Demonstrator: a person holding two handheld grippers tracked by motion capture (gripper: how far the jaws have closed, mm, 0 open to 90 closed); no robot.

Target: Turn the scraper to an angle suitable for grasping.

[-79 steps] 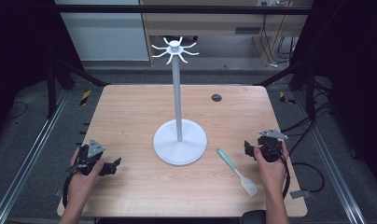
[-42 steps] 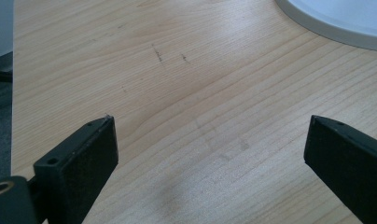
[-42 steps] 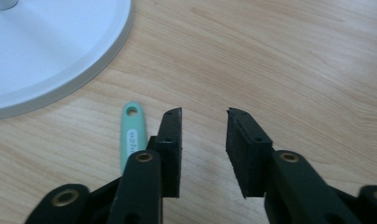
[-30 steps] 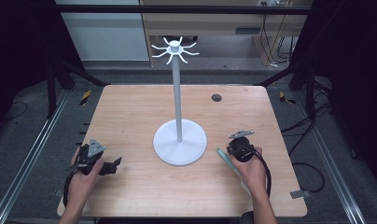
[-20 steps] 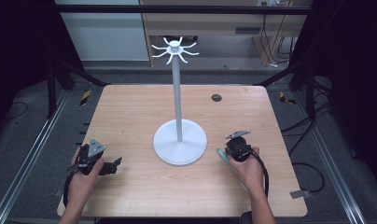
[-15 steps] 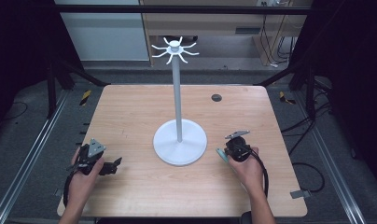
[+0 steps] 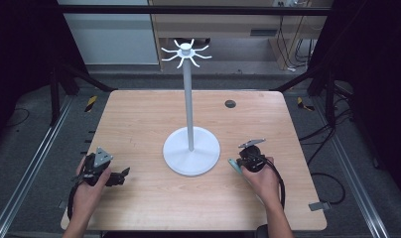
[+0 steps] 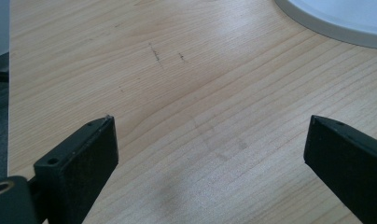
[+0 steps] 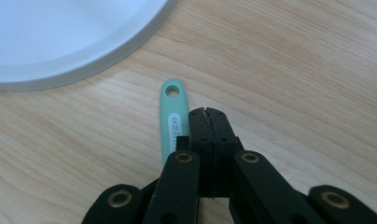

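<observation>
Figure: high view with both gripper views. You had brought your right gripper down beside the base of the white stand, over the handle end of the mint-green spatula. In the right gripper view its jaws stood pressed together, tip against tip, with nothing visible between them; the handle lay flat on the table just to one side of the tips, partly under the jaw, and its hanging hole sat clear and unobstructed near the rim of the base. The spatula was therefore not yet gripped, as far as these views show. In the high view a sliver of the green handle showed at the left of your right hand, close to the base but apart from it; the blade end was hidden beneath the hand.

Your left gripper rested near the front left of the table, jaws spread wide over bare wood, with the edge of the base in the far corner of its view.

Judged from this, the work stood at its opening step. The hooks at the top of the stand were bare. Still to do: open the right jaws, close them on the handle, lift, and presumably hang the spatula by its hole on a hook.
</observation>
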